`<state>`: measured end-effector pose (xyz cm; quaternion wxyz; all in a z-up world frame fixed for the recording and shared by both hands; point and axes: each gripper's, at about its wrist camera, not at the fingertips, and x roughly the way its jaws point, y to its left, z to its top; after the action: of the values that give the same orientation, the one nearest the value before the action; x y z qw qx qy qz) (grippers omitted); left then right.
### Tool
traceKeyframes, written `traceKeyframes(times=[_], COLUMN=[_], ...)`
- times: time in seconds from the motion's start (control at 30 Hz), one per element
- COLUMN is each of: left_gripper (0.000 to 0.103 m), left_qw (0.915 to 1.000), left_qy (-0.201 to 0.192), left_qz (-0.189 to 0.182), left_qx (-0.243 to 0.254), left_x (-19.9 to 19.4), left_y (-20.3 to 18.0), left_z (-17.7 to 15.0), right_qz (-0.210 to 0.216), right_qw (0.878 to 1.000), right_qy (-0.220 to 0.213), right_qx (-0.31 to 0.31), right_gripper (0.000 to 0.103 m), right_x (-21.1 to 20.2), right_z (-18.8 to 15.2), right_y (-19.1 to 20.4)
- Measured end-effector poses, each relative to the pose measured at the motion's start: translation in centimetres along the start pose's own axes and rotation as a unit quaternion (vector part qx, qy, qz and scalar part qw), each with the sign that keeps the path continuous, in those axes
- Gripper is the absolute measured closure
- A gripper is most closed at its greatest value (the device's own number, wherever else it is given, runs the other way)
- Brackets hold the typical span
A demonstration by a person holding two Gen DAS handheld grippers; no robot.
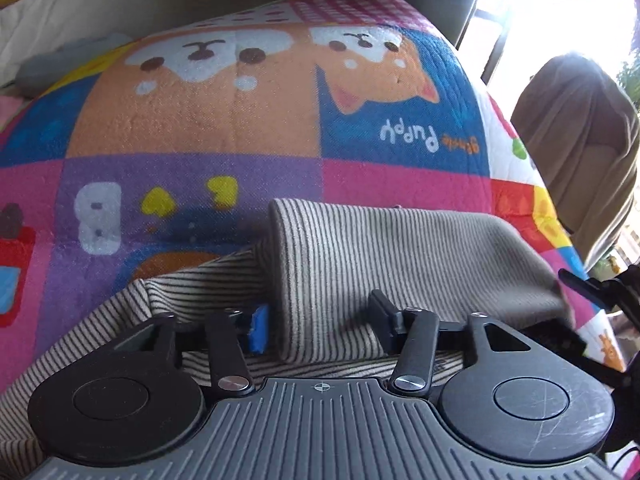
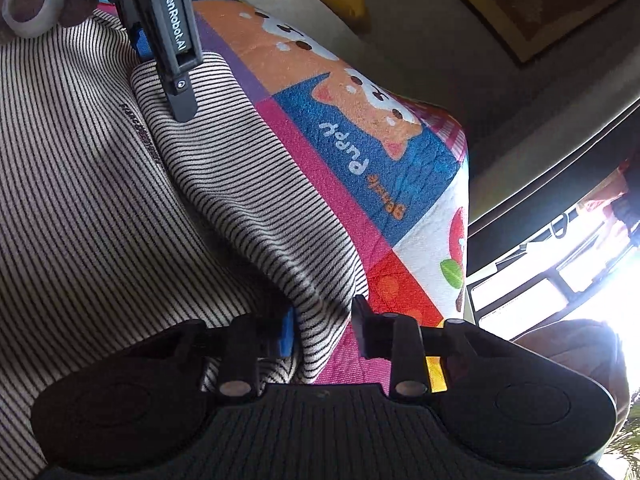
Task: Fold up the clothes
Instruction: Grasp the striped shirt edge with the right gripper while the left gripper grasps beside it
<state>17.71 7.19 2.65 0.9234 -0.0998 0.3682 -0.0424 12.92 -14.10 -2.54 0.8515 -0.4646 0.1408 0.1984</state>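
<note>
While the striped shirt (image 1: 400, 256) is lying bunched on the cartoon blanket (image 1: 200, 128), I am holding both tongs down at its edge. My left gripper (image 1: 320, 320) is sitting nearly closed, a thick roll of the striped cloth filling the gap between its blue-padded finger (image 1: 258, 330) and the black one; the pads are pressing into that fold. My right gripper (image 2: 322, 330) is likewise drawn in narrow, a ridge of the same shirt running up between its fingers, the blue pad (image 2: 286, 332) lying against the cloth; the black finger on the other side is just beside the fold, and I cannot tell whether it is touching. In the right wrist view the left tool is showing at the upper left, its lettered finger lying on the shirt's far corner. The shirt is spreading to the left of that view, the blanket's pink and blue squares showing bare to its right. A brown draped chair (image 1: 580, 140) is standing beyond the blanket, near a bright window (image 2: 600, 280).
</note>
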Motion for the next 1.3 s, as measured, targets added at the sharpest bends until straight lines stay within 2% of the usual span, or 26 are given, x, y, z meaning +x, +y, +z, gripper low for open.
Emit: traceKeyframes(times=[0.07, 0.13, 0.17, 0.23, 0.37, 0.43, 0.53, 0.6, 0.67, 0.7, 0.77, 0.8, 0.87, 0.9, 0.93, 0.97, 1.03, 1.1, 1.13, 1.17, 1.2, 1.23, 1.3], left_gripper=[0.089, 0.089, 0.093, 0.093, 0.093, 0.092, 0.076, 0.054, 0.046, 0.046, 0.051, 0.066, 0.087, 0.089, 0.089, 0.089, 0.087, 0.072, 0.068, 0.062, 0.057, 0.056, 0.046], left_qw=[0.9999, 0.9994, 0.9988, 0.9981, 0.9983, 0.9990, 0.9993, 0.9992, 0.9993, 0.9993, 0.9997, 0.9998, 0.9999, 0.9997, 0.9995, 0.9995, 0.9994, 0.9991, 0.9990, 0.9989, 0.9988, 0.9986, 0.9984], left_qy=[-0.010, -0.029, -0.038, -0.047, -0.028, -0.020, -0.008, -0.004, -0.001, 0.003, 0.007, 0.009, 0.012, 0.014, 0.016, 0.016, 0.011, 0.007, 0.004, 0.001, -0.003, -0.007, -0.014], left_qz=[-0.001, -0.021, -0.030, -0.032, -0.016, -0.021, -0.037, -0.038, -0.035, -0.035, -0.023, -0.015, 0.001, 0.009, 0.015, 0.013, -0.002, -0.018, -0.024, -0.027, -0.028, -0.028, -0.020], left_qx=[0.003, 0.001, 0.004, 0.025, 0.049, 0.035, -0.001, -0.015, -0.013, -0.013, -0.006, 0.000, 0.011, 0.016, 0.021, 0.025, 0.032, 0.037, 0.037, 0.039, 0.041, 0.045, 0.050], left_x=[-1.0, -3.2, -4.3, -6.4, -7.5, -7.5, -7.1, -6.6, -5.8, -5.2, -4.8, -4.7, -4.5, -4.4, -4.6, -5.1, -6.5, -8.0, -8.9, -9.9, -10.9, -11.9, -14.1], left_y=[0.0, 0.3, 0.4, 0.6, 1.4, 2.1, 3.3, 3.6, 3.4, 3.3, 3.1, 3.1, 3.1, 3.1, 3.2, 3.4, 3.9, 4.4, 4.7, 5.0, 5.3, 5.8, 7.0], left_z=[0.1, 0.5, 0.7, 0.5, -1.3, -1.8, -2.4, -2.4, -2.4, -2.4, -2.5, -2.5, -2.7, -2.7, -2.8, -2.9, -3.1, -3.3, -3.4, -3.5, -3.6, -3.8, -4.3], right_qz=[-0.008, -0.016, -0.013, 0.003, 0.039, 0.051, 0.061, 0.070, 0.086, 0.098, 0.127, 0.137, 0.163, 0.184, 0.203, 0.216, 0.232, 0.244, 0.250, 0.253, 0.254, 0.247, 0.219], right_qw=[1.000, 0.999, 0.999, 0.999, 0.996, 0.995, 0.995, 0.995, 0.994, 0.993, 0.991, 0.990, 0.986, 0.982, 0.976, 0.968, 0.948, 0.920, 0.906, 0.896, 0.891, 0.895, 0.924], right_qy=[-0.012, -0.027, -0.034, -0.043, -0.049, -0.045, -0.036, -0.034, -0.036, -0.036, -0.031, -0.028, -0.017, -0.010, -0.005, -0.003, -0.003, -0.001, 0.003, 0.005, 0.005, 0.003, -0.006], right_qx=[-0.002, -0.004, -0.007, -0.019, -0.056, -0.076, -0.072, -0.065, -0.059, -0.055, -0.039, -0.027, 0.006, 0.038, 0.079, 0.126, 0.220, 0.306, 0.341, 0.365, 0.376, 0.371, 0.315], right_gripper=[0.091, 0.092, 0.092, 0.092, 0.092, 0.092, 0.092, 0.092, 0.091, 0.091, 0.091, 0.091, 0.090, 0.088, 0.078, 0.062, 0.039, 0.036, 0.035, 0.035, 0.035, 0.035, 0.035], right_x=[-0.3, -1.6, -2.4, -3.4, -4.2, -3.7, -3.1, -3.2, -3.5, -3.6, -3.5, -3.4, -3.5, -3.8, -4.3, -5.0, -6.2, -7.0, -7.2, -7.2, -7.3, -7.5, -8.3], right_z=[0.2, 0.6, 0.8, 1.0, 1.2, 1.2, 1.2, 1.1, 1.1, 1.2, 1.4, 1.5, 1.7, 1.7, 1.7, 1.5, 0.8, 0.3, 0.2, 0.2, 0.4, 1.0, 3.2], right_y=[-0.1, -0.4, -0.5, 0.1, 2.2, 3.5, 3.7, 3.5, 3.4, 3.4, 3.4, 3.2, 2.1, 0.9, -0.6, -2.3, -5.7, -8.8, -9.9, -10.6, -10.9, -10.8, -9.1])
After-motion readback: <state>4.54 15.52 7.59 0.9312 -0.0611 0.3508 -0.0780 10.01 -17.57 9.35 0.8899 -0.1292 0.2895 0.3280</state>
